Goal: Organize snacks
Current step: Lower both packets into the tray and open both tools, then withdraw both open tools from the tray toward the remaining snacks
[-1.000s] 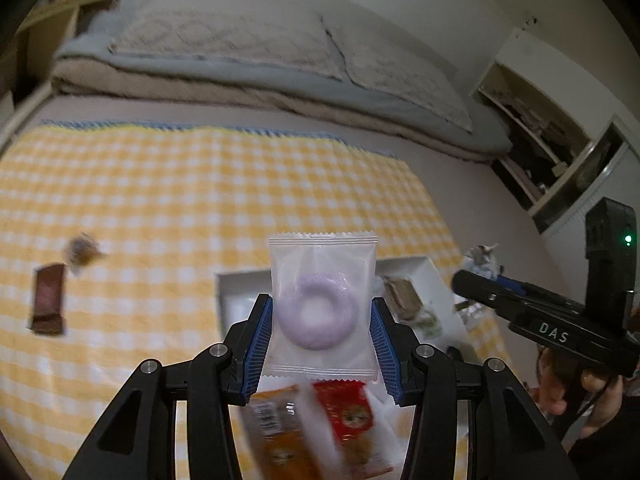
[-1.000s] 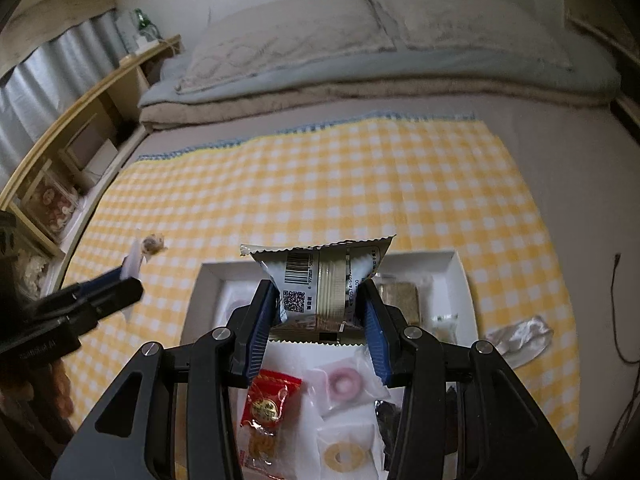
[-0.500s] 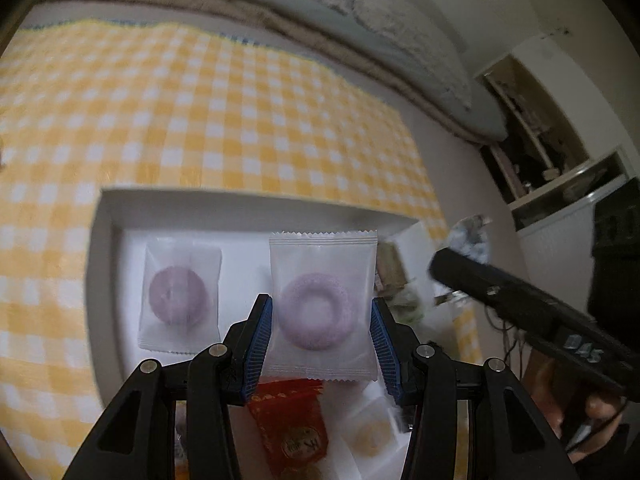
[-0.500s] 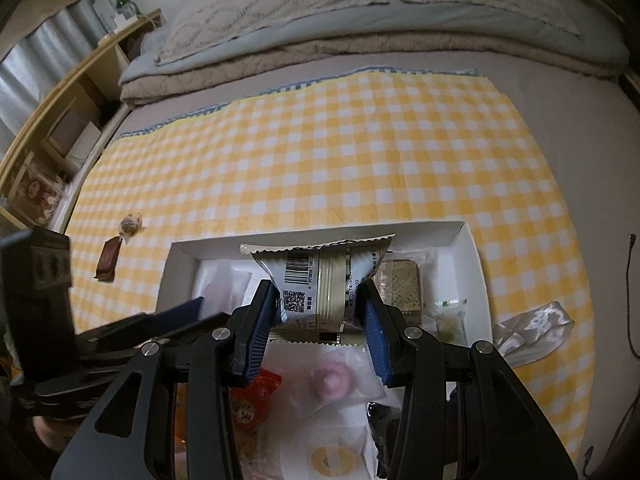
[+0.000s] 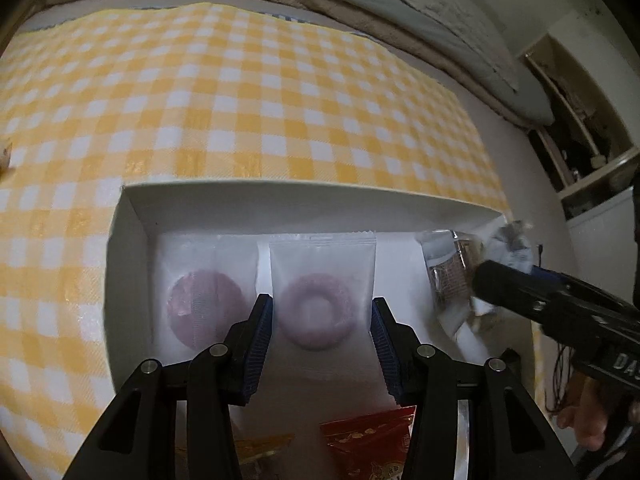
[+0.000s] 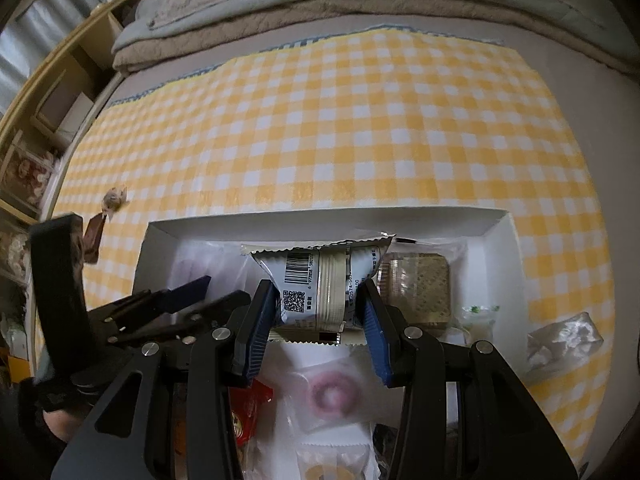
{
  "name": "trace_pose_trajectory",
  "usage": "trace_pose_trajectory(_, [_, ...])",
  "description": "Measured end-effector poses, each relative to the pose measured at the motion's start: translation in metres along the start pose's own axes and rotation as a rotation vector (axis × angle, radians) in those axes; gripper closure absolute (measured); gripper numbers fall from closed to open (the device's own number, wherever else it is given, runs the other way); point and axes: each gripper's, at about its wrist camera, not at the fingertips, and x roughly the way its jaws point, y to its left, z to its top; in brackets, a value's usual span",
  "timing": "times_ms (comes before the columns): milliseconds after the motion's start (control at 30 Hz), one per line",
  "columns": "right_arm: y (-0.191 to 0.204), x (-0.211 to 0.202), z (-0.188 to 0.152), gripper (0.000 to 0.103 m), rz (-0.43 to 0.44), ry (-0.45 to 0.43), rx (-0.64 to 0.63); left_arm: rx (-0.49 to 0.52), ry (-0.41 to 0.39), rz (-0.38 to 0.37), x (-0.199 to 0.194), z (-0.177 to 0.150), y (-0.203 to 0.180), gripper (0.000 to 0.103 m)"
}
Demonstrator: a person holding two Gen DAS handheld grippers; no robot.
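Note:
My left gripper (image 5: 320,312) is shut on a clear packet with a purple ring snack (image 5: 318,308), held low inside the white tray (image 5: 132,216) beside a like purple ring packet (image 5: 204,304). My right gripper (image 6: 320,304) is shut on a white and blue barcode snack packet (image 6: 320,276) over the same tray (image 6: 500,232). The right gripper also shows in the left wrist view (image 5: 492,280) at the tray's right end. The left gripper shows in the right wrist view (image 6: 172,300) at the tray's left.
The tray holds a brown cracker packet (image 6: 420,288), a pink ring packet (image 6: 332,396), red packets (image 5: 372,448) and others. A silver wrapper (image 6: 564,336) lies right of the tray. A small candy (image 6: 114,200) and a brown bar (image 6: 94,236) lie left on the yellow checked cloth (image 6: 340,120).
Both grippers have moved down and forward into the tray with their packets. The left one now sits beside the other purple ring packet.

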Motion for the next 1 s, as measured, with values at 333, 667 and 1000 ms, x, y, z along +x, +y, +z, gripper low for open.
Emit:
trace_pose_trajectory(333, [0.003,0.009,0.01,0.04,-0.036,0.001,0.035,0.105,-0.001,-0.021,-0.016,-0.021,-0.02,0.023])
trace_pose_trajectory(667, [-0.011,-0.014,-0.01,0.04,-0.019,-0.012,0.065,0.119,-0.034,-0.023,-0.039,-0.038,-0.035,0.015])
trace_pose_trajectory(1000, [-0.014,-0.047,-0.032,0.039,-0.029,-0.053,0.062,0.169,-0.068,-0.02,-0.074,-0.056,-0.049,0.003])
